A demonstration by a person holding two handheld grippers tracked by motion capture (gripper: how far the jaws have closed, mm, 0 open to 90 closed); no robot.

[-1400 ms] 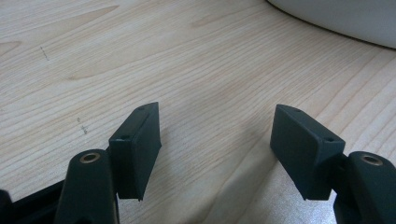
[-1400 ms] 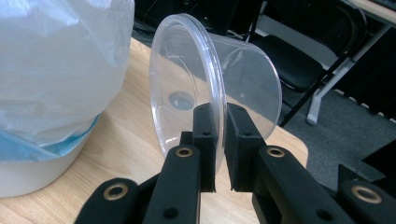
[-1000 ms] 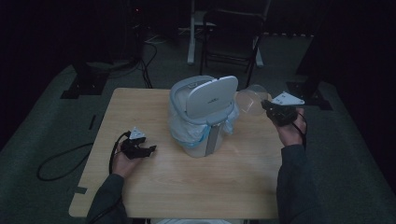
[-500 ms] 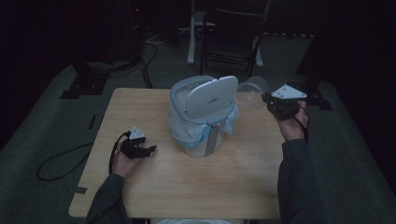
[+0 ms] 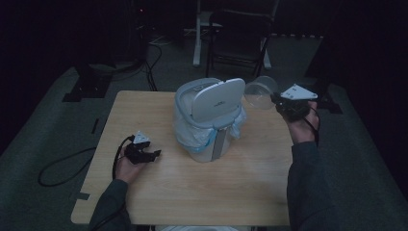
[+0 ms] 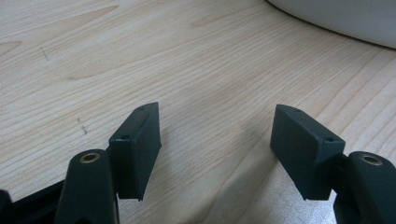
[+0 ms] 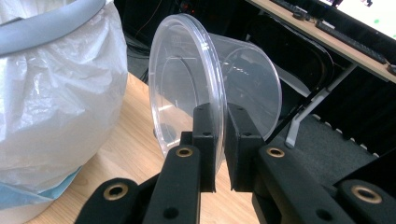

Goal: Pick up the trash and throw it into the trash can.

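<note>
A person seated at a pale wooden surface (image 5: 159, 202) works two hand-held tools in a dim room. The right gripper (image 7: 219, 126) is raised off the far right edge of the surface, its two black jaws pressed close together on the rim of a clear plastic container (image 7: 205, 79), which it holds tipped on its side with the open mouth turned toward the bin. In the high view the same right gripper (image 5: 276, 98), with its grey three-cornered plate on top, sits in the person's right hand (image 5: 300, 127), and the clear plastic container (image 5: 260, 91) juts out from its jaws toward the bin, close beside the raised lid. That bin (image 5: 209, 120), a small grey-rimmed one lined with a white plastic bag (image 7: 51, 93) and with its flat lid (image 5: 216, 98) standing up, lies just to the left of the right gripper and nearer the middle of the surface. The left gripper (image 6: 217, 140) rests low over bare wood, jaws spread wide apart with nothing between them; the pale curved base of the bin shows ahead of it and to its right. In the high view the left gripper (image 5: 154, 155) sits in the left hand (image 5: 127, 166), a black cable looping behind it, well apart from the right gripper with the bin between.
</note>
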